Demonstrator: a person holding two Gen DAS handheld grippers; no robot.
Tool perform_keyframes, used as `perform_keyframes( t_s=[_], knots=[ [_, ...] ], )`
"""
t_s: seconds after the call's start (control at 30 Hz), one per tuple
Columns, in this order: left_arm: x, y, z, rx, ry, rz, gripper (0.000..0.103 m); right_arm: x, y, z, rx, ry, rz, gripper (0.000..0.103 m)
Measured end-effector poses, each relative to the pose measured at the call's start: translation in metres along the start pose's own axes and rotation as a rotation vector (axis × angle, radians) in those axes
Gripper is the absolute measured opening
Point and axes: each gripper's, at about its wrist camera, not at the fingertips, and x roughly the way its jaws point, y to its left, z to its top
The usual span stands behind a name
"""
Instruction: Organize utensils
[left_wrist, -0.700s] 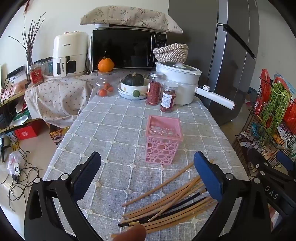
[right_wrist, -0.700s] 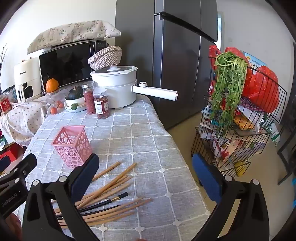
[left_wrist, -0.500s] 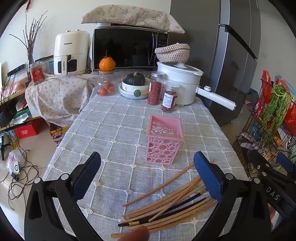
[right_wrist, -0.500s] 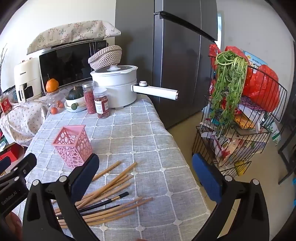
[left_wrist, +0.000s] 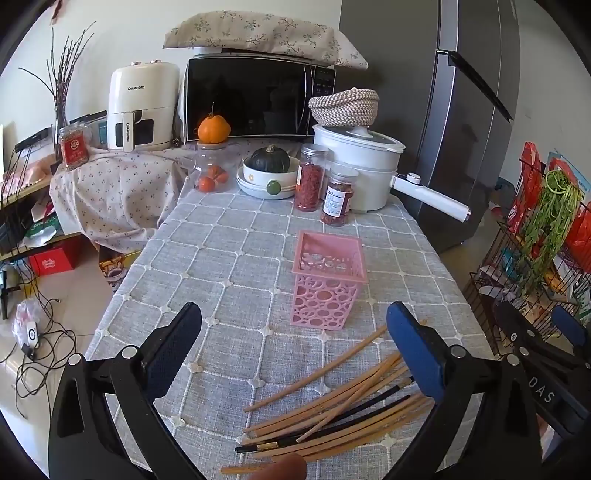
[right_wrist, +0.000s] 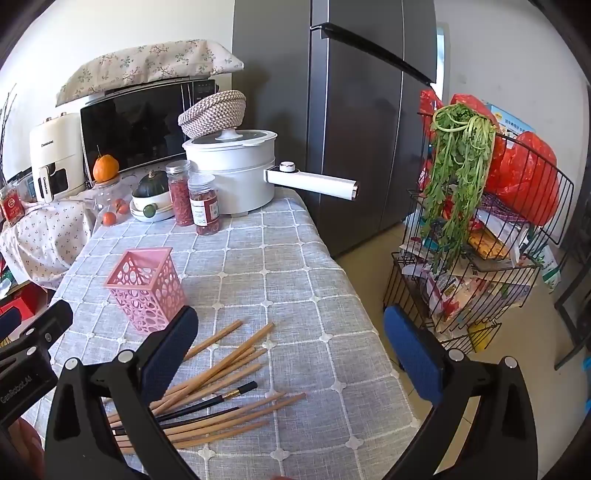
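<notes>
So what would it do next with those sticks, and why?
Probably lower the right gripper onto the chopsticks: both grippers are open and empty, the sticks lie loose on the tablecloth, and the pink holder stands empty beside them.

My right finger is covering part of the chopsticks; the bottom edge is cutting off their near ends.

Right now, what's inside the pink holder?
The pink holder holds no chopsticks; only its perforated inner walls show. Its floor is hidden by the rim. The chopsticks all lie loose on the tablecloth.
</notes>
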Motion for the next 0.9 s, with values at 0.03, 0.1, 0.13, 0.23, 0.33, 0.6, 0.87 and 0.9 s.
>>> perform_keyframes(
  t_s=[0.03, 0.1, 0.13, 0.23, 0.33, 0.6, 0.87, 0.9],
  knots=[
    [0.0046, 0.0117, 0.0001, -0.024, 0.013, -0.004, 0.096, 0.0000, -0.0003, 0.0001, 0.000, 0.000, 0.001, 0.098],
    [0.0041, 0.0109, 0.0003, -0.023, 0.012, -0.004, 0.096, 0.0001, -0.0005, 0.0001, 0.000, 0.000, 0.002, 0.098],
    [0.0049, 0.0108, 0.0007, -0.022, 0.010, -0.005, 0.096, 0.0002, -0.0003, 0.0001, -0.002, 0.000, 0.001, 0.098],
    [0.0071, 0.0104, 0.0017, -0.017, 0.007, -0.004, 0.096, 0.0003, -0.0002, 0.0000, -0.002, 0.001, 0.001, 0.098],
    [0.0028, 0.0105, 0.0030, -0.023, 0.010, -0.008, 0.096, 0.0004, -0.0002, 0.0000, -0.002, 0.001, 0.000, 0.098],
    [0.0065, 0.0110, 0.0088, -0.023, 0.007, -0.005, 0.096, 0.0006, -0.0005, 0.0000, -0.002, 0.001, 0.001, 0.098],
    [0.0041, 0.0112, 0.0080, -0.027, 0.010, -0.007, 0.096, 0.0010, -0.0007, 0.0000, -0.003, 0.003, 0.002, 0.098],
    [0.0036, 0.0115, 0.0074, -0.027, 0.009, -0.007, 0.096, 0.0012, -0.0003, -0.0002, -0.003, 0.004, 0.003, 0.098]
  ],
)
